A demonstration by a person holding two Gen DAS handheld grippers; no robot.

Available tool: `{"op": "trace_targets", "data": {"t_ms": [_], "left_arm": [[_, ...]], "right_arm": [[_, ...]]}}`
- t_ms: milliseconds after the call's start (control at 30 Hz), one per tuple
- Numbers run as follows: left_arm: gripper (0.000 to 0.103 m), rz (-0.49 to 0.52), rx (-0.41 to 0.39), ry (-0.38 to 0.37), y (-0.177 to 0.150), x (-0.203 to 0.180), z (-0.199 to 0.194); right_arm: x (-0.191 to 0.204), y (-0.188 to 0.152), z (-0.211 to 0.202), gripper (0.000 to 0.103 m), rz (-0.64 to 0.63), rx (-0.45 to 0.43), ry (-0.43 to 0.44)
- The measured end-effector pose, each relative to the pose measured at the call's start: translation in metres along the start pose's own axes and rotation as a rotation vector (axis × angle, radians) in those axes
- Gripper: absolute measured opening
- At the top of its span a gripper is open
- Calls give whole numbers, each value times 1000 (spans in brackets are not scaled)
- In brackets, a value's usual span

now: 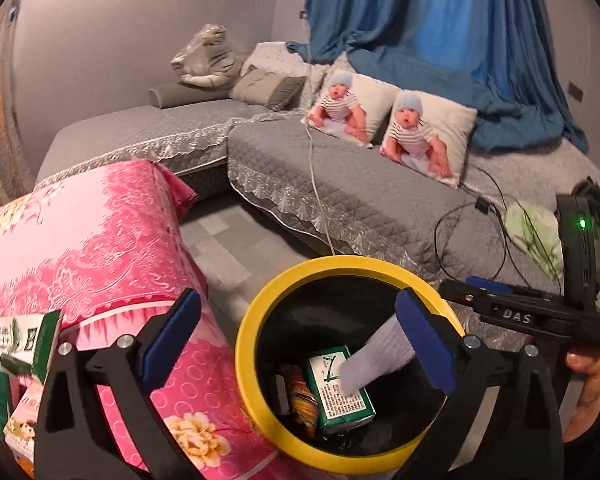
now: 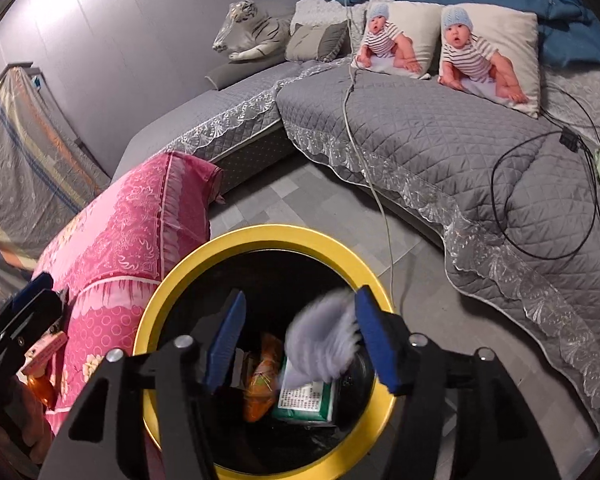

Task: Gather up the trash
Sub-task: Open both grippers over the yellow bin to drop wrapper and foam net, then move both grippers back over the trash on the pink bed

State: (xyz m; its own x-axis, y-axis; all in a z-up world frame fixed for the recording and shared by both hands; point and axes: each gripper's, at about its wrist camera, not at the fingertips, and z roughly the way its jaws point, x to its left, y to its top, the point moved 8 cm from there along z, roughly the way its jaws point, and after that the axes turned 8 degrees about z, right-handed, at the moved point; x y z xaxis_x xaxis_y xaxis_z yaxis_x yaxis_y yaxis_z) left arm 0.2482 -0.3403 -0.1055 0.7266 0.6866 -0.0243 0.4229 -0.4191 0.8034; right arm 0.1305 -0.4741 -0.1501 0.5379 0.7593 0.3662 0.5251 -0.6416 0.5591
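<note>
A grey quilted sofa [image 2: 440,152] with a lace-trimmed edge wraps round the far side of a grey tiled floor [image 2: 300,200], under a blue curtain [image 1: 440,20]; 2 cushions printed with a baby [image 2: 488,52] lean at its back, a plush white tiger [image 2: 256,36] lies at 11 o'clock, and thin black cables [image 2: 540,200] loop over the seat at 3 o'clock. The surface [image 1: 80,240] at 9 o'clock is draped in a glossy pink floral cloth, with green-and-white boxes [image 1: 20,344] at its near edge. Beside it stands a round bin [image 2: 260,236] with a yellow rim and a black liner, holding a green carton [image 1: 340,392] and an orange wrapper [image 2: 262,376]. The right hand-held gripper [image 2: 300,340] is released over the bin, a blurred white tissue [image 2: 324,344] dropping between its blue pads. The left hand-held gripper [image 1: 296,344] is spread wide, empty, at the rim.
</note>
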Motion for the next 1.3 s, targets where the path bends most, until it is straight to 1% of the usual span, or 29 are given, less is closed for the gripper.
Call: {"op": "trace_targets", "data": {"t_ms": [133, 200, 267, 333, 400, 467, 567, 667, 700, 733, 867, 933, 967, 1067, 1167, 1233, 1300], "left_arm": [[94, -35, -26, 33, 0, 20, -19], [94, -42, -43, 41, 0, 27, -30], [94, -39, -66, 62, 0, 36, -46], [94, -30, -86, 96, -3, 49, -66], [94, -22, -96, 111, -9, 62, -84], [95, -9, -100, 130, -19, 81, -104], [95, 16, -86, 201, -39, 117, -137], [95, 46, -58, 304, -67, 161, -178], [95, 47, -46, 326, -74, 171, -186], [95, 41, -25, 353, -84, 186, -197], [95, -13, 17, 398, -117, 224, -225], [95, -31, 28, 390, -131, 233, -233], [95, -34, 33, 373, -140, 238, -238], [95, -24, 27, 359, -160, 244, -251], [95, -20, 24, 331, -183, 244, -263], [95, -38, 28, 330, -198, 242, -268], [95, -68, 28, 345, -209, 244, -272]], "right_arm": [[3, 0, -9, 57, 15, -14, 17], [10, 0, -16, 57, 19, -26, 53], [22, -2, -22, 58, 10, -31, 96], [36, -4, -29, 57, -15, -36, 121], [51, -7, -35, 58, -43, -38, 140], [66, -9, -38, 60, -63, -30, 172], [91, -16, -41, 62, -111, -15, 206], [112, -24, -42, 64, -153, -11, 228], [121, -28, -41, 64, -165, -4, 237], [129, -31, -40, 64, -176, 4, 246], [166, -47, -33, 68, -241, 37, 286], [185, -55, -30, 69, -286, 55, 298], [196, -61, -28, 69, -317, 66, 304], [228, -77, -27, 68, -420, 95, 322], [254, -95, -31, 68, -538, 91, 337], [270, -109, -33, 68, -598, 99, 358], [283, -123, -35, 68, -628, 118, 390]]}}
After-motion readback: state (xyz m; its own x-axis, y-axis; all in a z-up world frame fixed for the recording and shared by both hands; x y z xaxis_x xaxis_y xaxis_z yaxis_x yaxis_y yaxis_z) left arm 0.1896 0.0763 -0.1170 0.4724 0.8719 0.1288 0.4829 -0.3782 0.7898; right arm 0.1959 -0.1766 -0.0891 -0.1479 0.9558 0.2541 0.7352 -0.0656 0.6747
